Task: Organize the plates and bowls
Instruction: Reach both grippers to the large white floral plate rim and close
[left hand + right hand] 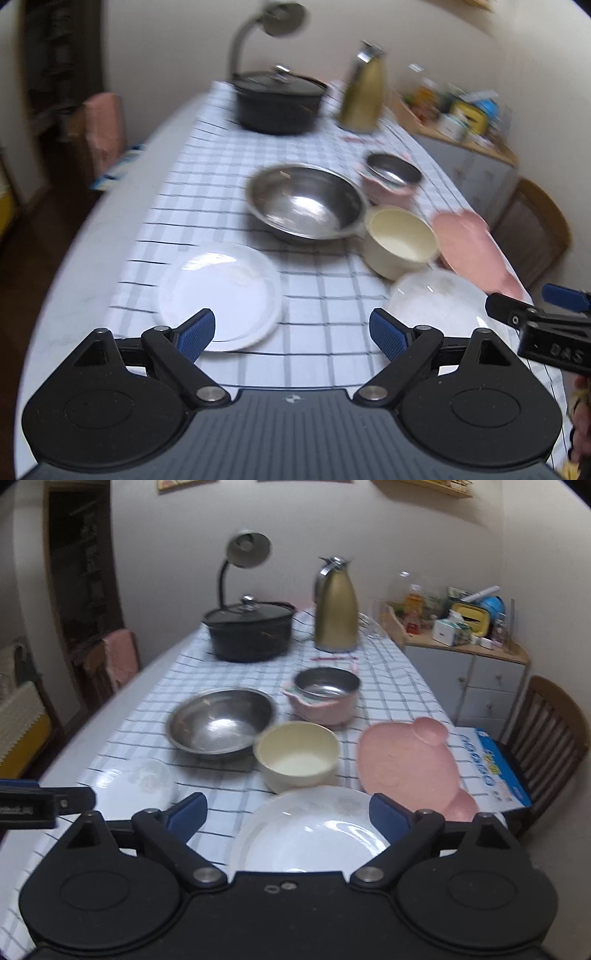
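On the checked tablecloth (321, 288) lie a small white plate (218, 295), a larger white plate (310, 834), a steel bowl (306, 201), a cream bowl (400, 240), a pink animal-shaped plate (402, 760) and a small steel bowl nested in a pink bowl (325, 698). My left gripper (291, 332) hangs open, its left finger over the small plate's near rim. My right gripper (288, 812) is open above the near part of the larger plate, nothing pressed between its pads. The small plate (144, 779) also shows in the right wrist view.
A black lidded pot (249, 631), a gold thermos jug (336, 616) and a desk lamp (243, 554) stand at the far end. A cabinet (469, 675) with clutter and a wooden chair (546, 738) holding a blue-white box (495, 768) are at right.
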The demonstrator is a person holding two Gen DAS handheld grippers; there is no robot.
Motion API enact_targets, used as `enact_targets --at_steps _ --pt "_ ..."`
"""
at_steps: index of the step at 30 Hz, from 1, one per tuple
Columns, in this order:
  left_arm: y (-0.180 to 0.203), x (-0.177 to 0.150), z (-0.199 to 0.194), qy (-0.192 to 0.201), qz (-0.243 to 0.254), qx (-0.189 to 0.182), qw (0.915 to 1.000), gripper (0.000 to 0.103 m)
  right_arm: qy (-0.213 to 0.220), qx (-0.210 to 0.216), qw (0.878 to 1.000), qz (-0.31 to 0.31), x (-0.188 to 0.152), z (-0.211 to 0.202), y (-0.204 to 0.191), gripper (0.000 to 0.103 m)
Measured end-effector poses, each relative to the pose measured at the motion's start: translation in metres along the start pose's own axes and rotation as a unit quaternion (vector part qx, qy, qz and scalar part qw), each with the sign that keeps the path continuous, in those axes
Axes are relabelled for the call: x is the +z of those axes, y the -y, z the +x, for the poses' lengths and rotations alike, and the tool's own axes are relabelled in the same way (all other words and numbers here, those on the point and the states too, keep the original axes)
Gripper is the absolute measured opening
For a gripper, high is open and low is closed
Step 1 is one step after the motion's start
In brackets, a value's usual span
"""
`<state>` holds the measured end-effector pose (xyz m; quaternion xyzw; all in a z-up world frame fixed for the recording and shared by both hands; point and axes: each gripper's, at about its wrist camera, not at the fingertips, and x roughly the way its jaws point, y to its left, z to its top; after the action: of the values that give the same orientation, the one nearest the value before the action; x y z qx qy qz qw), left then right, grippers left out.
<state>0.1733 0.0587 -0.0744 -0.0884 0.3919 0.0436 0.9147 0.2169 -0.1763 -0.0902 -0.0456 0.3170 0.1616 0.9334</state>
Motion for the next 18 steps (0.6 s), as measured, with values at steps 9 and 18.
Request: enact_targets --at_steps 9,18 --pt "0.058 -0.003 0.077 -0.058 0.077 -0.061 0.9934 0.091 -0.106 -0.093 0.99 0.012 -0.039 0.047 0.067 0.083" --pt "0.071 -0.011 0.128 -0.144 0.04 -0.053 0.9873 0.066 -0.171 -0.02 0.983 0.062 -0.052 0.086 0.108 0.061"
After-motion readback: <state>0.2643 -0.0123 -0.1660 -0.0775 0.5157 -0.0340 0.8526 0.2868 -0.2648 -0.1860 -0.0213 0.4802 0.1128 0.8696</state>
